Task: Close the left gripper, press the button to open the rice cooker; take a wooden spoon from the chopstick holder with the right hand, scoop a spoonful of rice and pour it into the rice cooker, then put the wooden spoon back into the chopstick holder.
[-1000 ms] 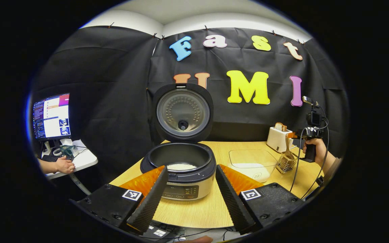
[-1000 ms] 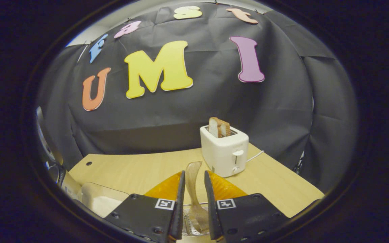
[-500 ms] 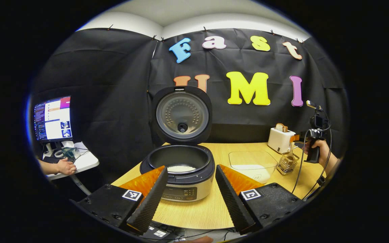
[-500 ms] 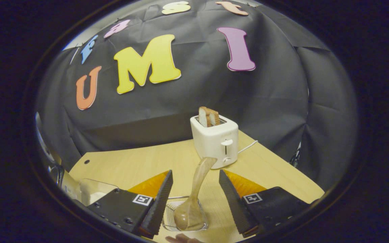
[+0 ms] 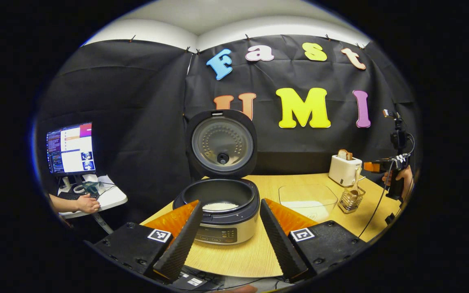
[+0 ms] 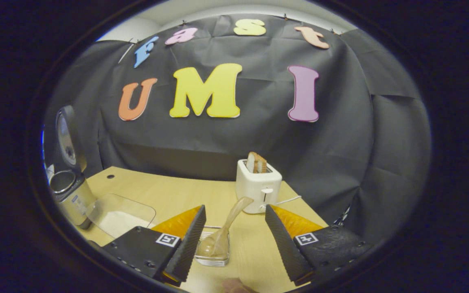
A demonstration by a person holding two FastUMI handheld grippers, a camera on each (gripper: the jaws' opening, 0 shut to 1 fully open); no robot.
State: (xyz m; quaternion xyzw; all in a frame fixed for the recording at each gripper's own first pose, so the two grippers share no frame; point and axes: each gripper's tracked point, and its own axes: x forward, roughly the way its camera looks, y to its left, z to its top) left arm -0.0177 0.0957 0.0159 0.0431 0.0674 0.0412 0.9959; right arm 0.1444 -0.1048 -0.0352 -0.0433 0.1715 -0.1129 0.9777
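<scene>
Right gripper [image 6: 234,240] spread wide, clear of pale wooden spoon [image 6: 223,235] inside wire chopstick holder [image 6: 213,249]; risks tipping if knocked.

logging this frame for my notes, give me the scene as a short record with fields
rice cooker: silver, lid up, white rice inside
wooden spoon: standing in the wire chopstick holder, leaning toward the toaster
clear plastic tray: holds rice, between cooker and holder
white toaster: bread in its slots
left gripper: jaws open, holding nothing
right gripper: jaws open either side of the spoon, not touching it
</scene>
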